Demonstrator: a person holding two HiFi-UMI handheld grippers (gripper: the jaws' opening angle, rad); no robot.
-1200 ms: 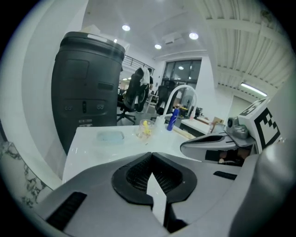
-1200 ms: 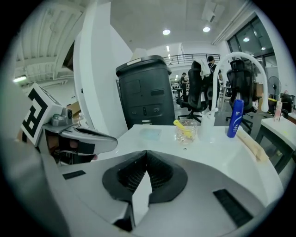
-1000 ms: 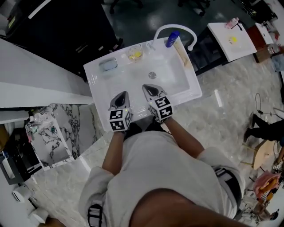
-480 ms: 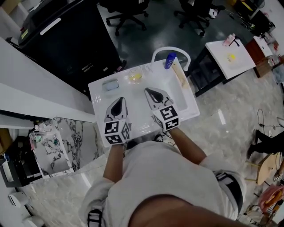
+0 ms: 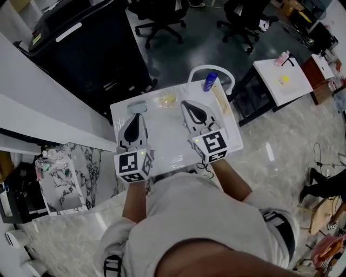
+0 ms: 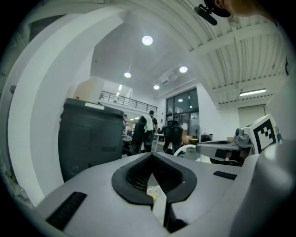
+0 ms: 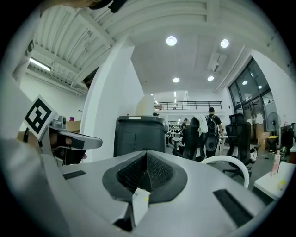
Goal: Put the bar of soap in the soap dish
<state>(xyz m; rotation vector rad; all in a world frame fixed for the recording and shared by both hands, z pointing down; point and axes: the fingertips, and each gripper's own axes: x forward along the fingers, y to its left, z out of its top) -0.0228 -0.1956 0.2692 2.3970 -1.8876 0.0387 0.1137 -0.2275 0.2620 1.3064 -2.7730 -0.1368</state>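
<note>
A white sink (image 5: pixel 162 142) stands below me in the head view. On its back rim lie a blue-grey rounded soap dish (image 5: pixel 137 106) and a small clear holder with something yellow (image 5: pixel 166 99). My left gripper (image 5: pixel 135 117) and right gripper (image 5: pixel 187 104) hover side by side high above the basin, both shut with nothing between the jaws. In the left gripper view the left gripper (image 6: pixel 151 155) points level at the room; the right gripper view shows the right gripper (image 7: pixel 147 152) doing the same. Neither of those views shows the soap or the dish.
A white curved faucet (image 5: pixel 212 69) and a blue bottle (image 5: pixel 210 81) sit at the sink's back right. Behind the sink stands a black cabinet (image 5: pixel 92 43), with office chairs (image 5: pixel 162 13) beyond. A white side table (image 5: pixel 281 78) stands to the right, and a marble-patterned box (image 5: pixel 67 173) to the left.
Both grippers have risen from just over the basin's front to well above it, staying shut. The head view has tipped further toward the room.
</note>
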